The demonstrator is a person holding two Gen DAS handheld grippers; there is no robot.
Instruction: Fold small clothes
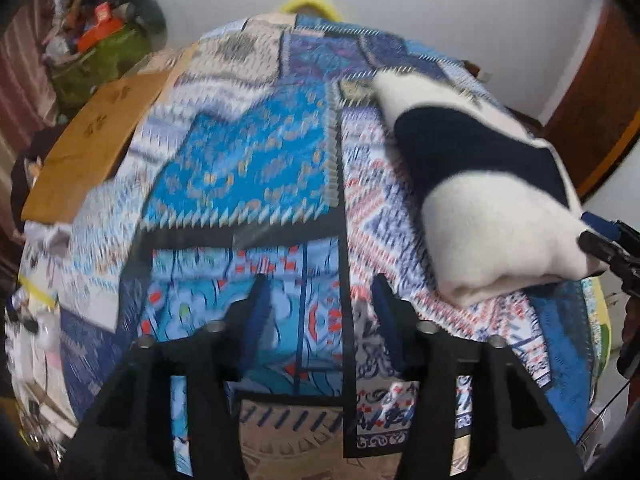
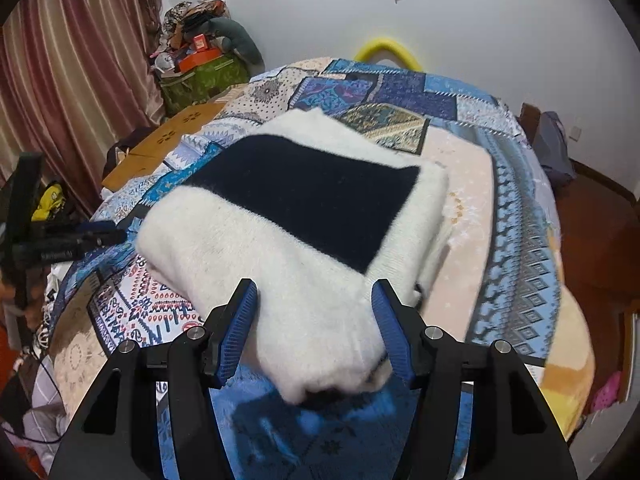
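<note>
sweater (image 2: 304, 216): folded, white with a dark band, on the patchwork bedspread (image 2: 516, 216) toward its near side | right gripper (image 2: 316, 320): jaws apart, straddling the sweater's near folded edge | left gripper (image 1: 320, 312): jaws apart, holding nothing, over bare bedspread left of the sweater | wooden board (image 1: 92, 136) at the bed's far-left edge

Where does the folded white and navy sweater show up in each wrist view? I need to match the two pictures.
Left wrist: the sweater lies at the right side, on the patchwork bedspread, well off the left gripper.
Right wrist: the sweater fills the centre, its near end between the open fingers of the right gripper.
Shared landmark: the yellow loop at the bed's far edge.
</note>
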